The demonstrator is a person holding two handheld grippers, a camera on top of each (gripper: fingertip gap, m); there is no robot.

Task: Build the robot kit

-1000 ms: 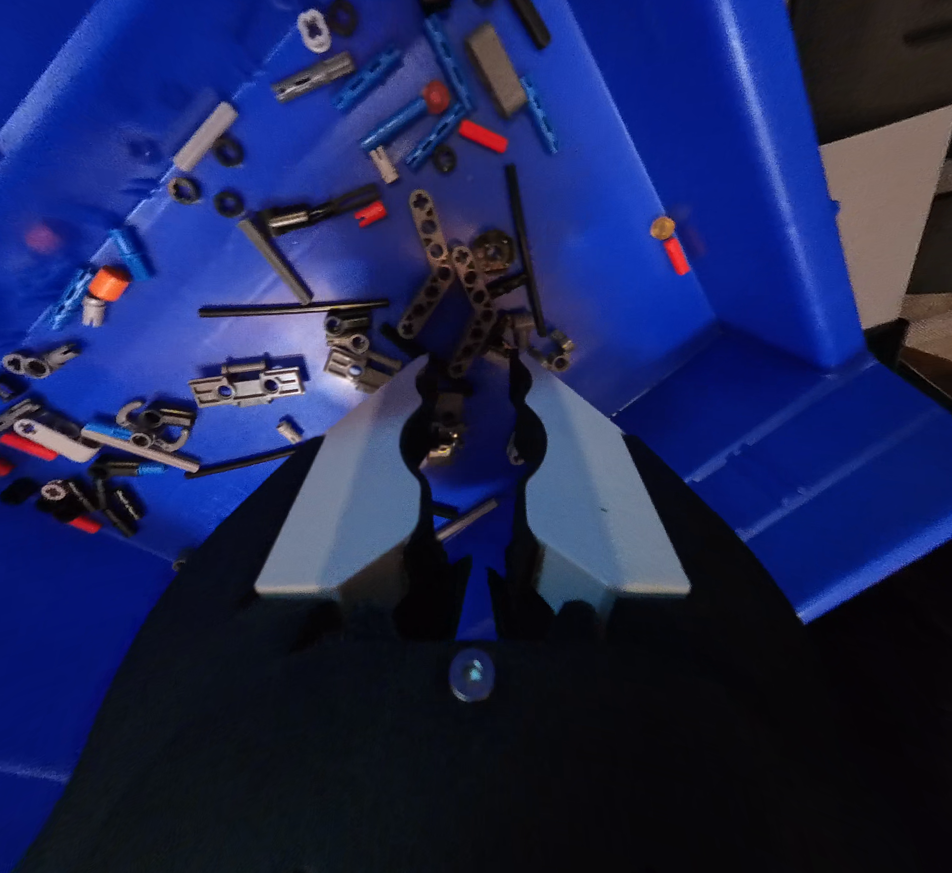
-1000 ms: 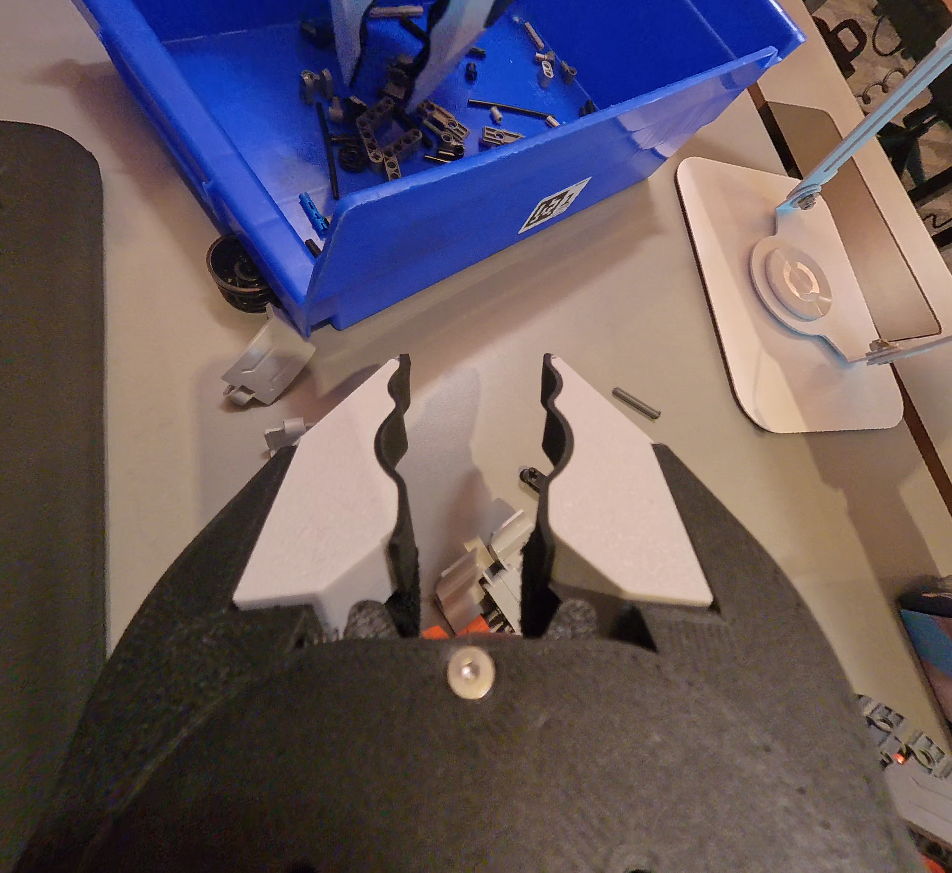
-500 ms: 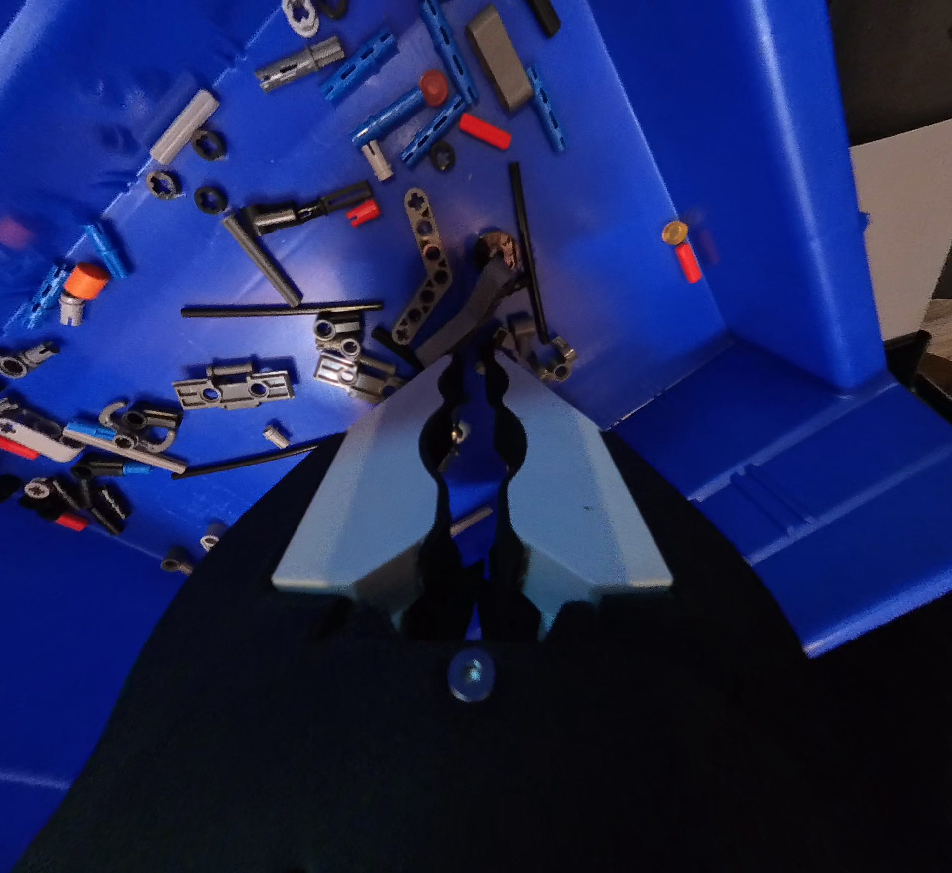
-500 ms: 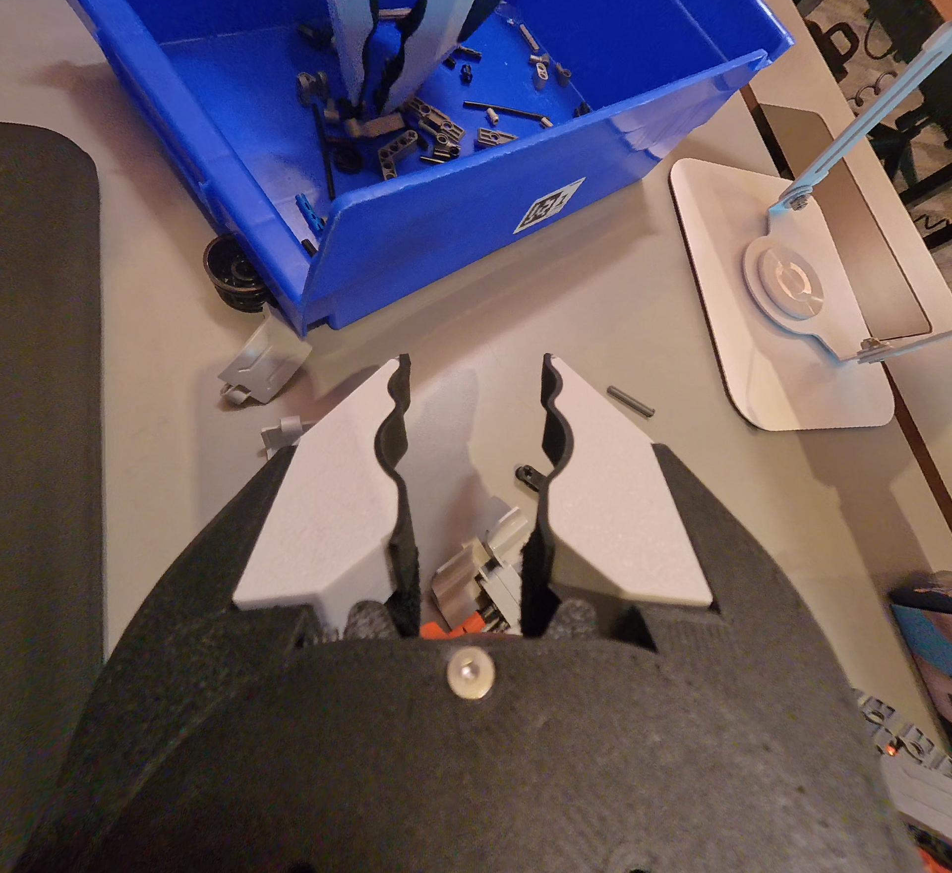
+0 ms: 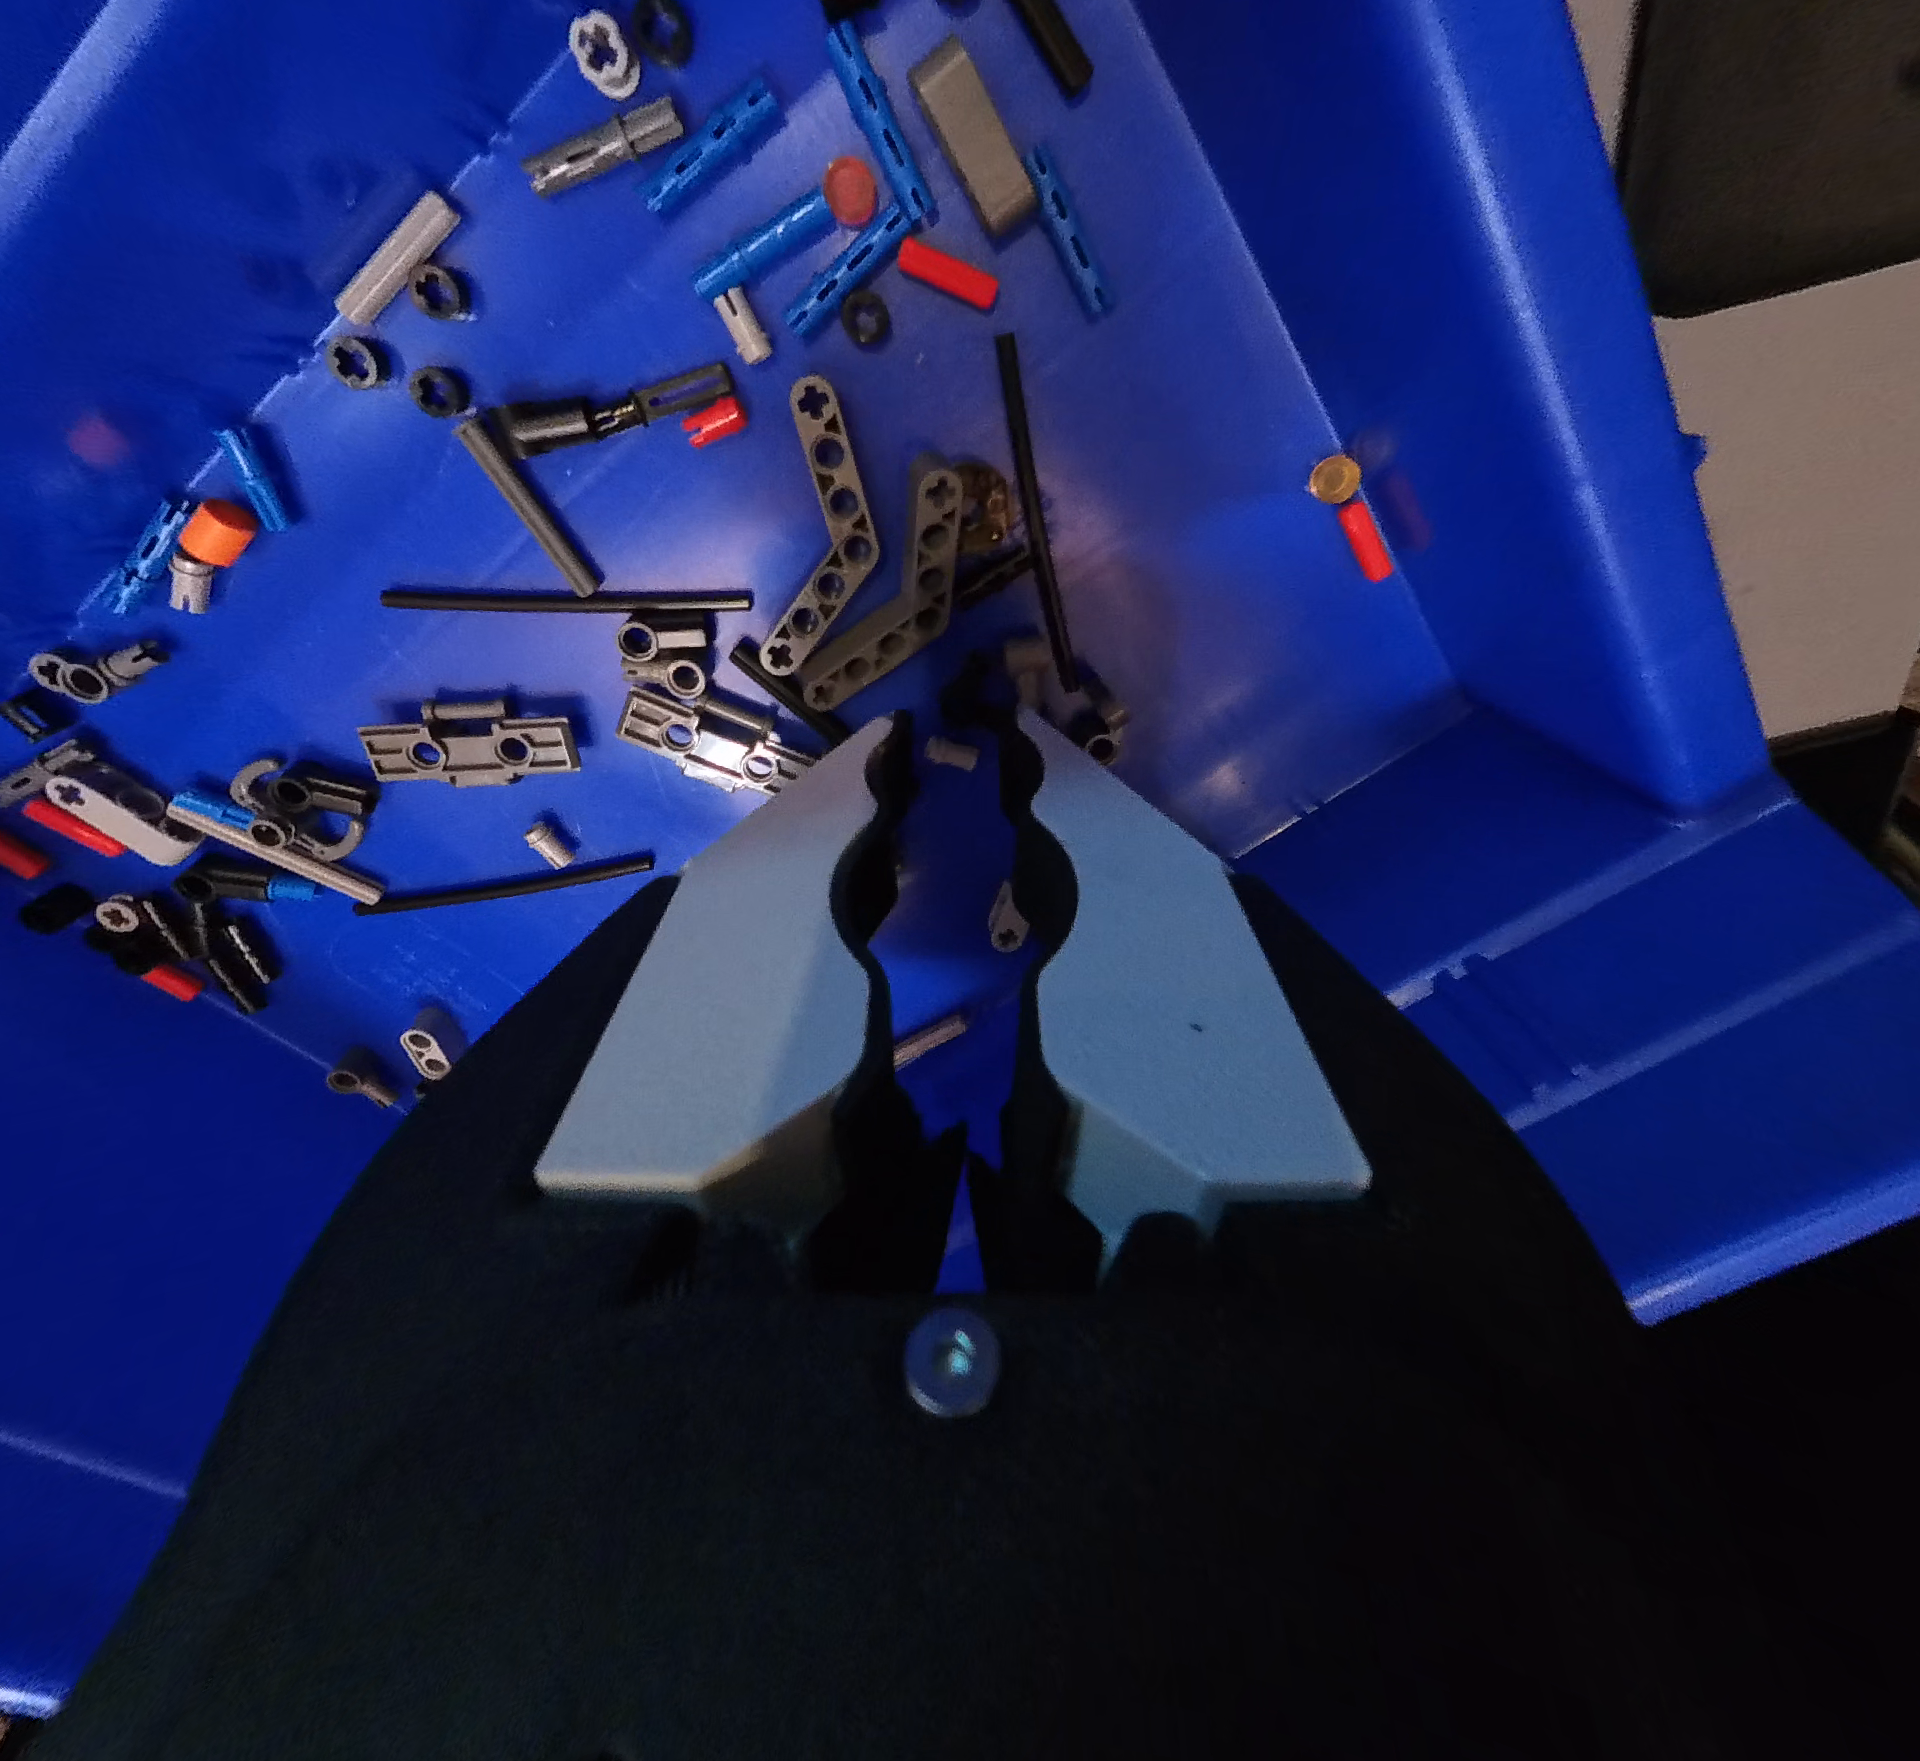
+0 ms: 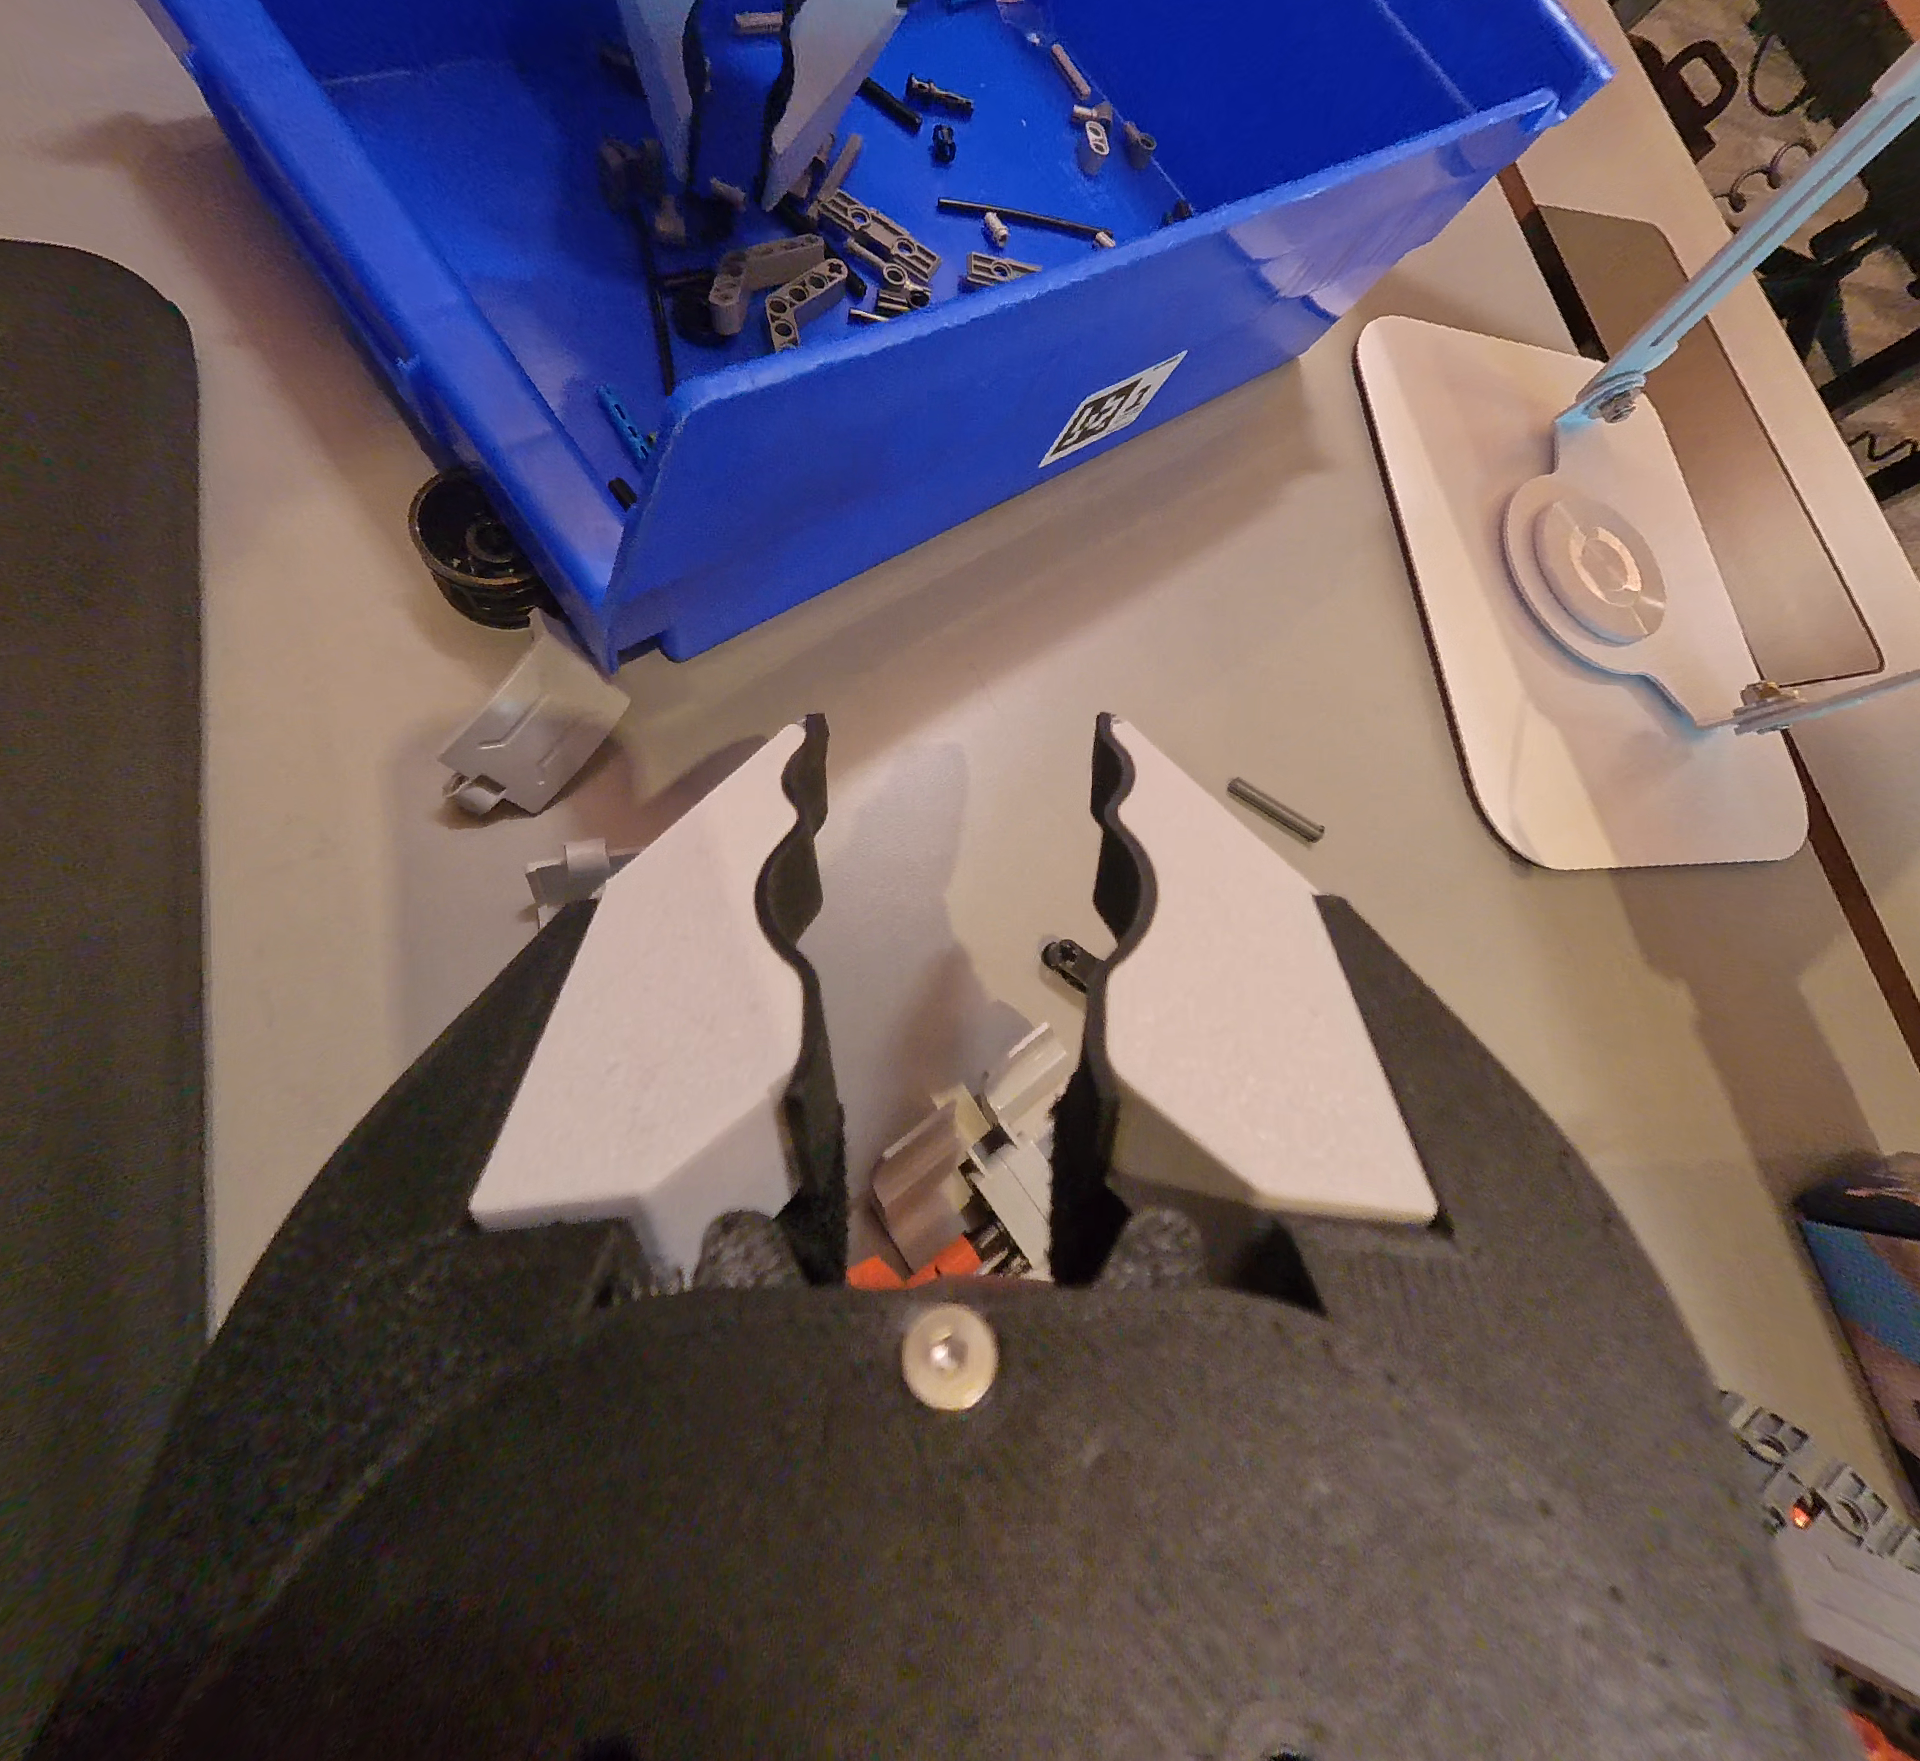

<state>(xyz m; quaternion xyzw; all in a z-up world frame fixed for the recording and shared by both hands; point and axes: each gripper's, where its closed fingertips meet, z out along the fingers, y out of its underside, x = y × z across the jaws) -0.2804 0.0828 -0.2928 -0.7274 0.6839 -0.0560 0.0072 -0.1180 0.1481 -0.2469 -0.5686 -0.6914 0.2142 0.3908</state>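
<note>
Our right tongs (image 6: 956, 735) hang released over bare desk (image 6: 1039, 631), short of the blue bin (image 6: 883, 454), a grey-and-orange brick assembly (image 6: 966, 1161) lying between their bases. Inside the bin our left tongs (image 5: 951, 745) stand parted, empty, just short of two bent grey beams (image 5: 883, 599) whose long arms run away from us, the bin's right wall (image 5: 1455, 361) well beyond.

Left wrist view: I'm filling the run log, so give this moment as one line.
left gripper: open, in blue bin | nearest: bent grey beams | right gripper: open, above table
</note>
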